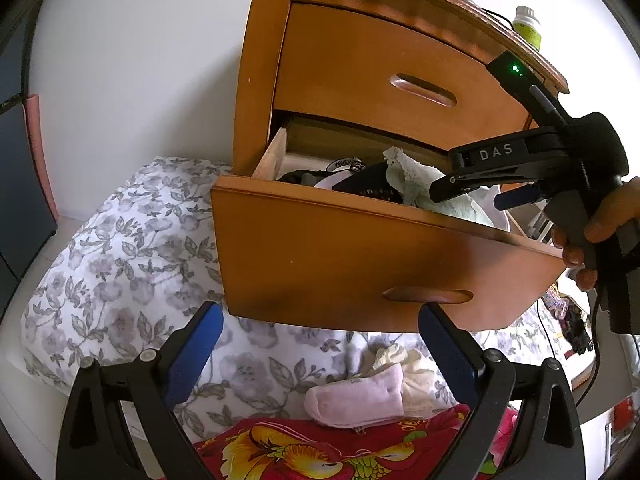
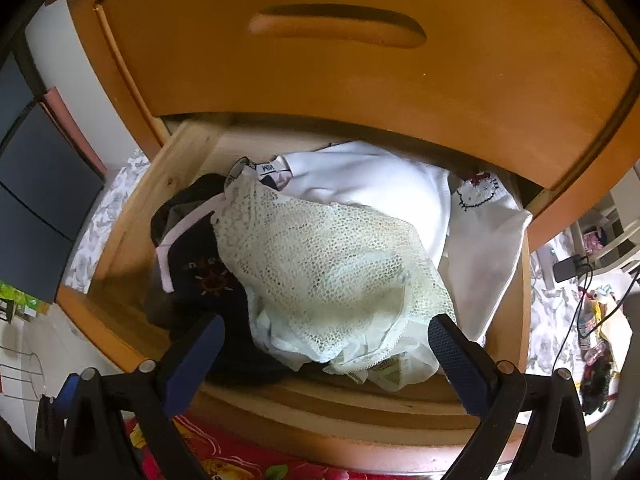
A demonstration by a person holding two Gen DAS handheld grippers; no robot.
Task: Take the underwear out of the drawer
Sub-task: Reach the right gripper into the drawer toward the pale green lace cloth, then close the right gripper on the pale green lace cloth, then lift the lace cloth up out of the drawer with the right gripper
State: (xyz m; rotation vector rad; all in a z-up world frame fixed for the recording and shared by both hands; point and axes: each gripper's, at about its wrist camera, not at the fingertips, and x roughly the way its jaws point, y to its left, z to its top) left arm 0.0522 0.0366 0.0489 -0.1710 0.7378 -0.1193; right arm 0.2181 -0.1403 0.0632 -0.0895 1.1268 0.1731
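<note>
The lower drawer (image 1: 360,256) of the wooden nightstand (image 1: 360,40) stands pulled out, and the 2 views show it quite differently. The right wrist view looks straight down into it: a pale lace underwear piece (image 2: 328,276) lies on top of the pile, towards the drawer's front edge, with white garments (image 2: 372,184) behind it, a white cloth with a cartoon cat patch (image 2: 478,194) at the back right corner, and a dark garment (image 2: 204,276) along the left side. The right gripper (image 2: 326,340) hangs over the front edge with its blue pads (image 2: 460,364) spread wide on either side of the lace piece, closed on nothing.

The left wrist view shows the drawer from outside and lower down, so only the tops of the clothes peek over the front panel. It alone shows the right gripper from the side (a hand (image 1: 596,232) grips its handle), its tip just above the pale cloth at the drawer's right end. The left gripper (image 1: 320,352) hovers below the drawer front, fingers wide apart and empty, over a floral bedsheet (image 1: 120,264). A pink sock (image 1: 356,400) and a cream cloth (image 1: 408,372) lie on the bed beside a red flowered blanket (image 1: 300,452). A bottle (image 1: 528,28) stands on the nightstand's top, at its right edge.
</note>
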